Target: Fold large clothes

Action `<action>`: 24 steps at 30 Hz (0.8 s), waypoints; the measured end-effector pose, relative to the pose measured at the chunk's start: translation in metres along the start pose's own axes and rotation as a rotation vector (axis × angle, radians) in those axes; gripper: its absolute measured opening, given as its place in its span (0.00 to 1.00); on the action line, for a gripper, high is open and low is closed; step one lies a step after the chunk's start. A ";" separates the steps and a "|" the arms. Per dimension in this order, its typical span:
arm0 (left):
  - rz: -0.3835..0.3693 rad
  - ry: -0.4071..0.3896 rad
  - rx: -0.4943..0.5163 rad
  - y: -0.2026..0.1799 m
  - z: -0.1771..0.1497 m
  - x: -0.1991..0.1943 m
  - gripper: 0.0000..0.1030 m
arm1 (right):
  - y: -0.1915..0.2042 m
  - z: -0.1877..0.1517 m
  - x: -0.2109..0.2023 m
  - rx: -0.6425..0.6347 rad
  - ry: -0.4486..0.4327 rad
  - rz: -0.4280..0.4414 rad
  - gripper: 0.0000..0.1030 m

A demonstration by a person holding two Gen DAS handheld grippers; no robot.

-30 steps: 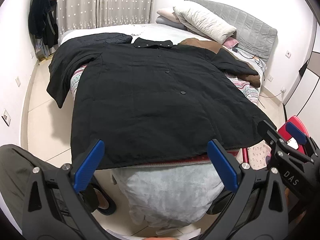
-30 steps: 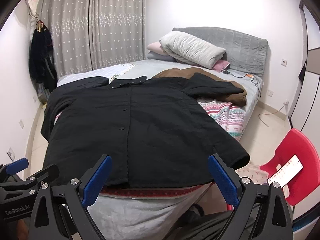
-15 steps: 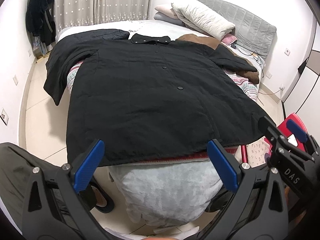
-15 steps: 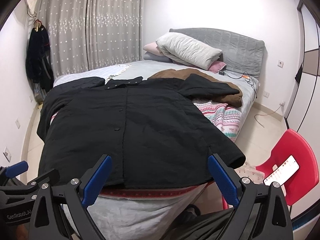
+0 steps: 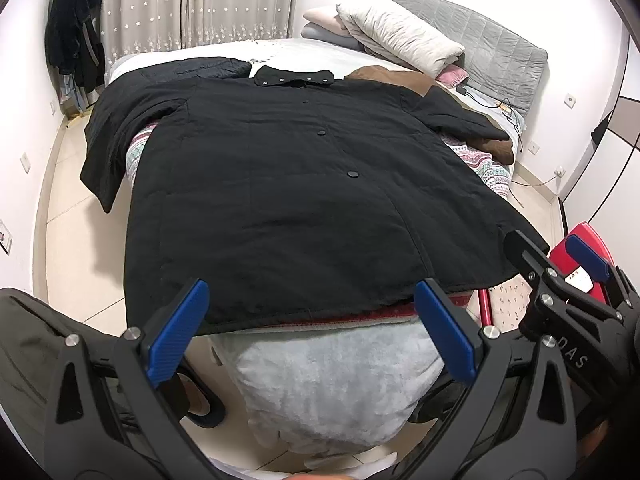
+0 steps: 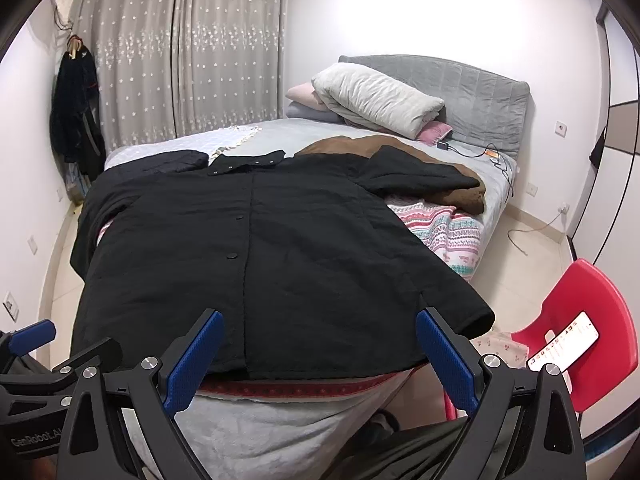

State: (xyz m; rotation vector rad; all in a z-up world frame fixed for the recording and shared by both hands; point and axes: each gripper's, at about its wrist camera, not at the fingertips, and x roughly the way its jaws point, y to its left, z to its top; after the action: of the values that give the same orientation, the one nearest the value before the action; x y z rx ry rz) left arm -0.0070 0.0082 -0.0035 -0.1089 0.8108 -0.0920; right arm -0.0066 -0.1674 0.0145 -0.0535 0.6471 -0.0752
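While both sets of jaws stand wide apart and hold nothing, the left hand-held gripper [image 5: 310, 330] and the right hand-held gripper [image 6: 318, 354] hang side by side short of the foot of the bed [image 6: 280, 424], clear of the cloth. Each one shows at the edge of the other's view, cut off by the frame.

Just past the blue fingertips [image 5: 178, 330] lies the coat [image 5: 304, 200], black, spread flat and front up, its hem at the foot edge and its collar [image 5: 294, 77] toward the far side. Buttons run up its middle. Its left sleeve [image 5: 116, 144] hangs over the bed's side toward the floor; the right sleeve [image 6: 416, 178] lies bent across a brown garment [image 6: 460, 188], most of which is covered. A patterned blanket [image 6: 444, 232] shows only at the coat's edges, and a grey fleece [image 5: 332, 384] drops from the foot edge below the hem.

Pillows [image 6: 372, 98] are piled at the grey headboard [image 6: 480, 96]. To the right, a red chair [image 6: 576, 320] carries a phone [image 6: 564, 346]; its screen is too small to read. Dark clothes [image 6: 74, 120] hang beside the curtain [image 6: 184, 60]. Dark trousers fill the bottom corners of both views, with a shoe partly hidden behind the frame.
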 end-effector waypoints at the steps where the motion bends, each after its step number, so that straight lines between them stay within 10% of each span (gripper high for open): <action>1: -0.002 0.001 0.000 0.000 0.000 0.000 0.99 | 0.000 0.000 0.000 0.000 0.000 0.001 0.95; 24: 0.008 0.026 -0.007 0.001 -0.003 0.009 0.99 | -0.007 0.001 0.004 0.015 0.006 -0.015 0.95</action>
State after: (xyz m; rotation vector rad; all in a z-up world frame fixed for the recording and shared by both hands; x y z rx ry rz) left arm -0.0032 0.0080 -0.0122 -0.1114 0.8376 -0.0835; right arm -0.0032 -0.1746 0.0135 -0.0432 0.6516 -0.0944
